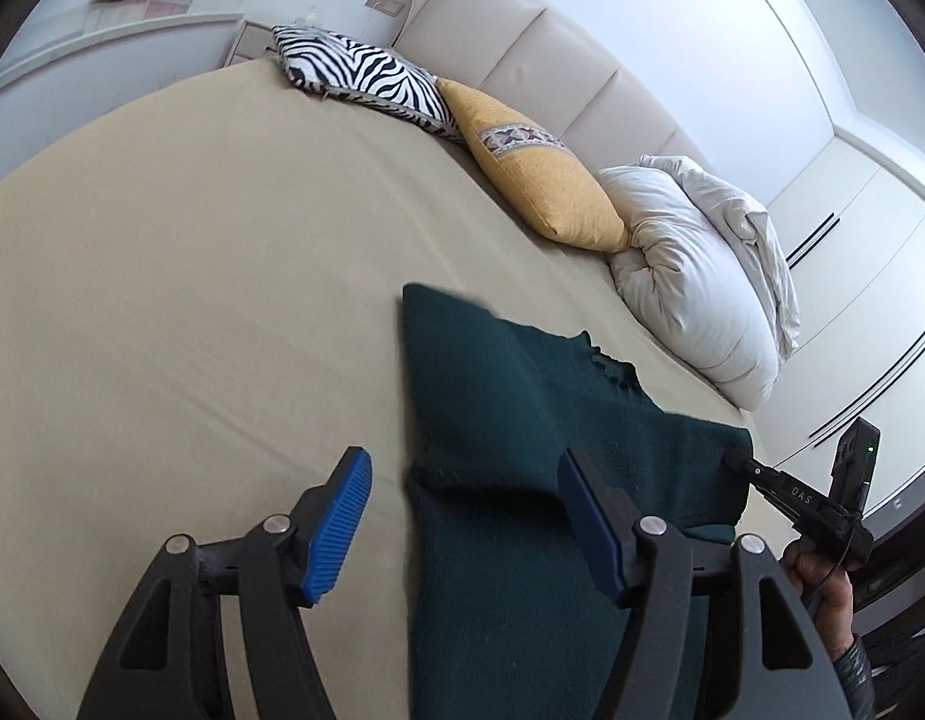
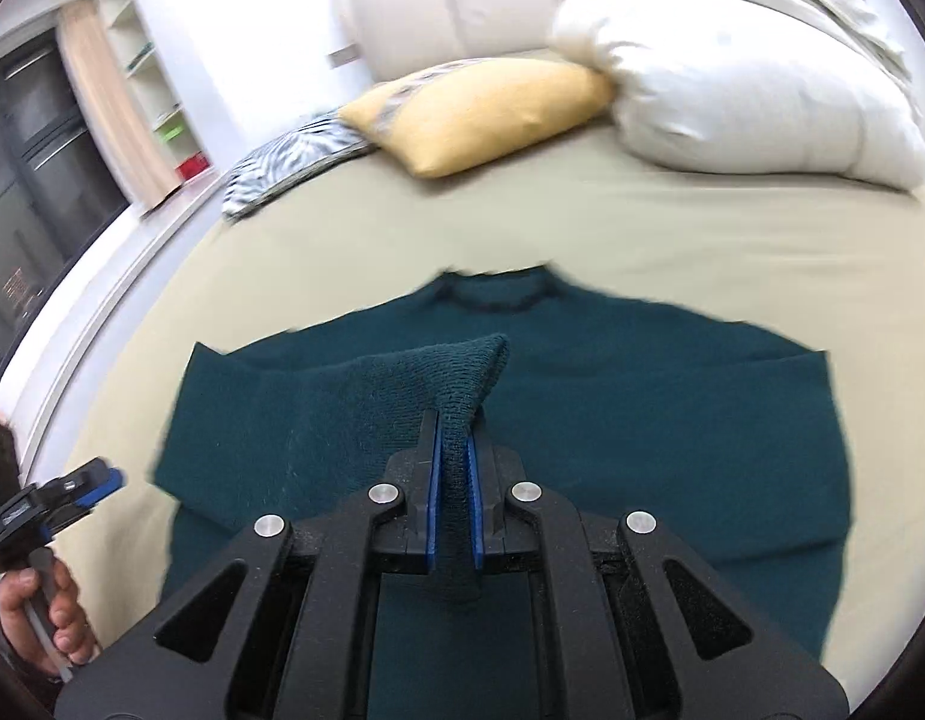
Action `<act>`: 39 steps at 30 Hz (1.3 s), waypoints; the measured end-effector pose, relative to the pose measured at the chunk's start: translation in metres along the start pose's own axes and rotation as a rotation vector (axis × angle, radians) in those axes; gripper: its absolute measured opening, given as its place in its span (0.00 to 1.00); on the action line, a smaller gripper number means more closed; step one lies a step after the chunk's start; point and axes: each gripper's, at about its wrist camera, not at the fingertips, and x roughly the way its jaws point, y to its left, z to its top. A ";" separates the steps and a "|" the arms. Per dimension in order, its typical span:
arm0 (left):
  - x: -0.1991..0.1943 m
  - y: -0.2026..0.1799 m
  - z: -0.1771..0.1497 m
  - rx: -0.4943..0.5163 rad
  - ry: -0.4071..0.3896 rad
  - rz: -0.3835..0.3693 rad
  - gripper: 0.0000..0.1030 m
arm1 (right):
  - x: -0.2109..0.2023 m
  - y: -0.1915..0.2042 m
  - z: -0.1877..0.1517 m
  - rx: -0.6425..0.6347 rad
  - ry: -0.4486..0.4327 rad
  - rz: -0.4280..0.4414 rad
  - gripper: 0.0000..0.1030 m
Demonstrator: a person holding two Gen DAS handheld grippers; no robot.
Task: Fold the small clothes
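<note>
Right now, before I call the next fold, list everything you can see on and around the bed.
sweater: 1, dark teal, flat on the bed, sleeve end lifted in the right gripper
bed sheet: 1, beige, covers the mattress
zebra cushion: 1, black and white, at the headboard
yellow cushion: 1, yellow with a patterned band, beside the zebra cushion
duvet: 1, white, bundled beside the yellow cushion
headboard: 1, cream, padded, behind the cushions
wardrobe: 1, white, beyond the duvet
shelves: 1 unit, white, by the window
left gripper: 1, black with blue pads, open above the sweater's edge
right gripper: 1, black with blue pads, shut on the sleeve
</note>
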 end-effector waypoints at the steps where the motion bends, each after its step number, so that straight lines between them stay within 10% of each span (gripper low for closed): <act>1: 0.007 -0.003 0.004 0.016 -0.001 0.020 0.68 | 0.006 -0.017 0.001 0.026 0.012 -0.009 0.06; 16: 0.136 -0.031 0.052 0.131 0.172 0.247 0.67 | 0.071 -0.083 -0.017 0.176 0.104 0.039 0.07; 23: 0.146 -0.034 0.056 0.190 0.158 0.294 0.09 | 0.073 -0.082 -0.017 0.155 0.113 0.024 0.07; 33: 0.152 -0.025 0.058 0.239 0.129 0.309 0.08 | 0.089 -0.081 -0.017 0.174 0.136 -0.002 0.06; 39: 0.113 -0.011 0.064 0.128 0.099 0.217 0.31 | 0.075 -0.086 -0.019 0.246 0.116 0.060 0.11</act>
